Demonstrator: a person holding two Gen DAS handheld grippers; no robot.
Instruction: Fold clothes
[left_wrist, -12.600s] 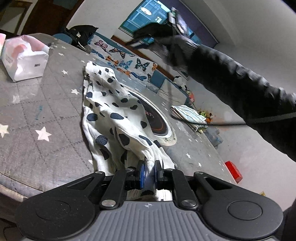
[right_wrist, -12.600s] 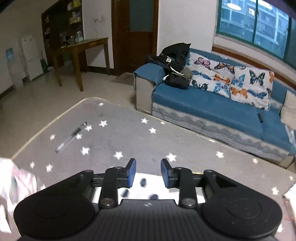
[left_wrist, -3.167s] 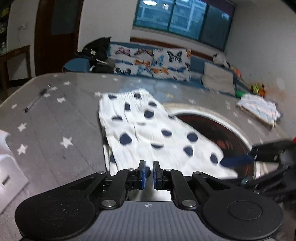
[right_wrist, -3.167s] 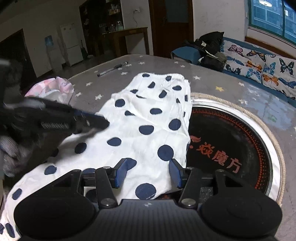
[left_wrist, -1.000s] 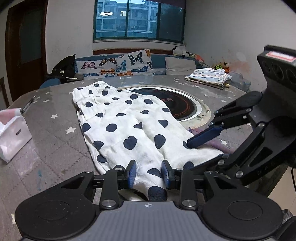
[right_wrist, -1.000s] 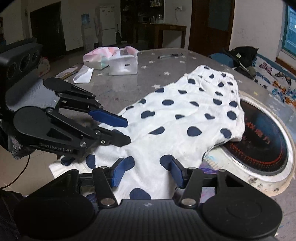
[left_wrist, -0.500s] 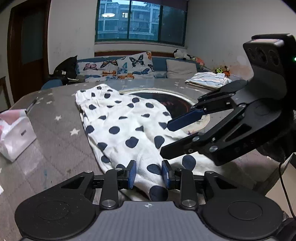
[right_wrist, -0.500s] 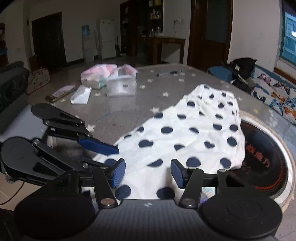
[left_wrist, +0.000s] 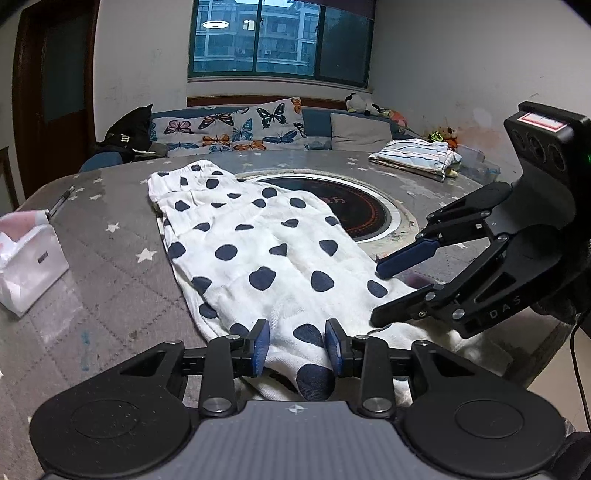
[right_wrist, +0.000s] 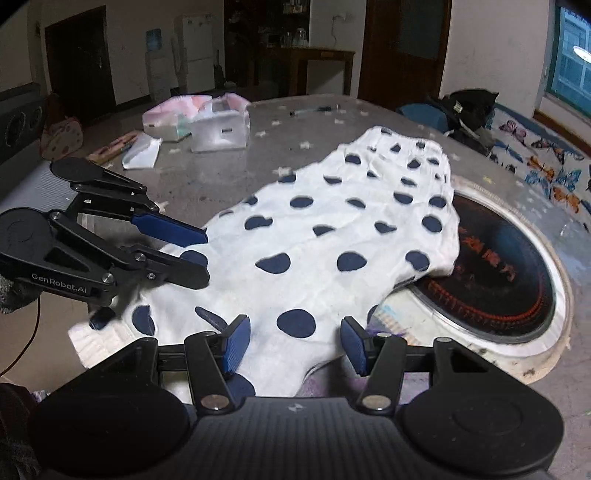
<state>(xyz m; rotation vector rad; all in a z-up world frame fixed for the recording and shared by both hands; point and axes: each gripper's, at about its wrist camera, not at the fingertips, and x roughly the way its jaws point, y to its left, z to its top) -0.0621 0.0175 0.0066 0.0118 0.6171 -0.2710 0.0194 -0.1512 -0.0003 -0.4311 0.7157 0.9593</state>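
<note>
Along the near edge of the grey star-printed worktop (left_wrist: 110, 258), the white cotton garment with navy polka dots (left_wrist: 258, 236) lies spread flat, its far end toward the opposite edge and one side lapping the round black inset burner (left_wrist: 362, 214), its near hem hanging slightly over the edge. The left gripper (left_wrist: 297, 341) has just been widening its jaws; cloth sits between the pads but appears unpinched, so it reads as released. The right gripper (right_wrist: 293, 343) is also released, its jaws apart over the hem. Both seem poised at neighbouring hem points, likely to lift the near end together for a fold.
</note>
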